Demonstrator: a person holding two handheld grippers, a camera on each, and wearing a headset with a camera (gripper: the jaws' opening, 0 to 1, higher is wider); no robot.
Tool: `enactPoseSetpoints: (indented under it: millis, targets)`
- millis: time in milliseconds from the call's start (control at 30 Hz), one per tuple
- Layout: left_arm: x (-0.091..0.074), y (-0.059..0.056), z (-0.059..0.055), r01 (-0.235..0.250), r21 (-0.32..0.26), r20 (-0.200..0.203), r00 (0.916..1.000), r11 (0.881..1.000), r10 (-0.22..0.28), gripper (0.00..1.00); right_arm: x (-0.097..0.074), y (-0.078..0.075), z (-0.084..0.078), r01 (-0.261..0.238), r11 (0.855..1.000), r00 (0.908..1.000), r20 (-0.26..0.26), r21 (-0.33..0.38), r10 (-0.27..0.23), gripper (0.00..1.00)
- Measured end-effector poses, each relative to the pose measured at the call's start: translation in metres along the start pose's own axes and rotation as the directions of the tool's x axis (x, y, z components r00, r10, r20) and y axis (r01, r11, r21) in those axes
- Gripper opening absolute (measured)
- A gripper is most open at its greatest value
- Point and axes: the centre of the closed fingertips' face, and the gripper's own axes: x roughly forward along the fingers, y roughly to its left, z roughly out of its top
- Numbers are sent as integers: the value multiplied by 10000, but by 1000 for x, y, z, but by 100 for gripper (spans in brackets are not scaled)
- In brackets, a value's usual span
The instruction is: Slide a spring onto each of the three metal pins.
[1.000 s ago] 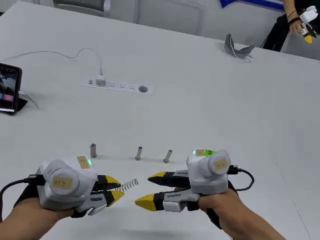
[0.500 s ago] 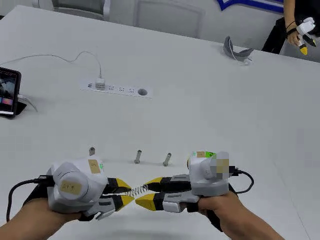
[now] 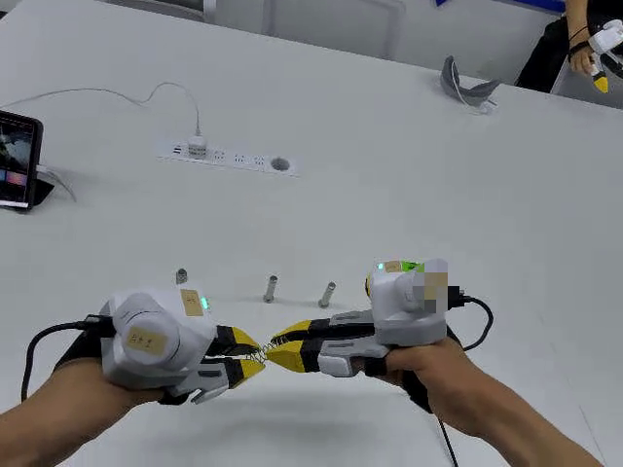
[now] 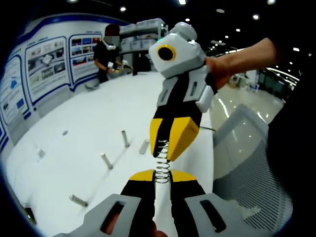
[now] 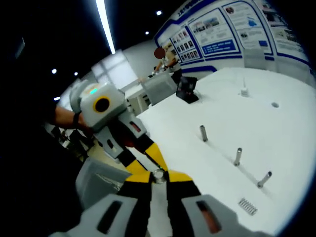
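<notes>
A small coil spring [image 3: 261, 352] spans the short gap between my two grippers, just above the near table. My left gripper [image 3: 248, 357] is shut on one end. My right gripper [image 3: 277, 351] faces it tip to tip, shut on the other end. In the left gripper view the spring [image 4: 162, 163] rises from the left gripper [image 4: 162, 176] into the right gripper [image 4: 170, 143]. The spring's ring end [image 5: 158, 174] sits between the right gripper's [image 5: 158, 177] yellow tips. Three upright metal pins [image 3: 181, 277] [image 3: 271, 288] [image 3: 328, 294] stand in a row just beyond.
A second spring [image 5: 248, 206] lies on the table near the rightmost pin [image 5: 264, 178]. Farther back are a white power strip [image 3: 229, 159] with a cable, a tablet [image 3: 18, 161] at the left edge and a grey object [image 3: 465, 88]. Another person's hand [image 3: 596, 44] holds a gripper at top right.
My right gripper, open and apart a second ago, has closed in on the left gripper and shut on the spring's free end. The spring now looks shorter between them.
</notes>
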Motion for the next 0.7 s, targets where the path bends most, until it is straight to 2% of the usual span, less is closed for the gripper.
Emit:
enactPoseSetpoints:
  millis: [300,433,567,633,700]
  targets:
    - [-1,1,-1,78,-48,-15,10000,10000,-78,10,4,3,2,-163,9946,9964,-839,-1022,77,12]
    - [0,2,1,80,-28,22,10000,10000,-80,10,4,2,3,-305,9829,9895,-1445,-1814,40,12]
    - [1,3,4,83,-14,65,9999,10000,-82,10,4,3,7,-509,9748,9856,-1686,-2174,139,12]
    - [1,3,6,100,-18,104,9999,9999,-100,10,4,4,8,-678,9661,9804,-1961,-2491,183,12]
    - [1,3,6,120,-34,140,9998,9999,-119,10,3,4,8,-866,9523,9712,-2379,-2927,152,12]
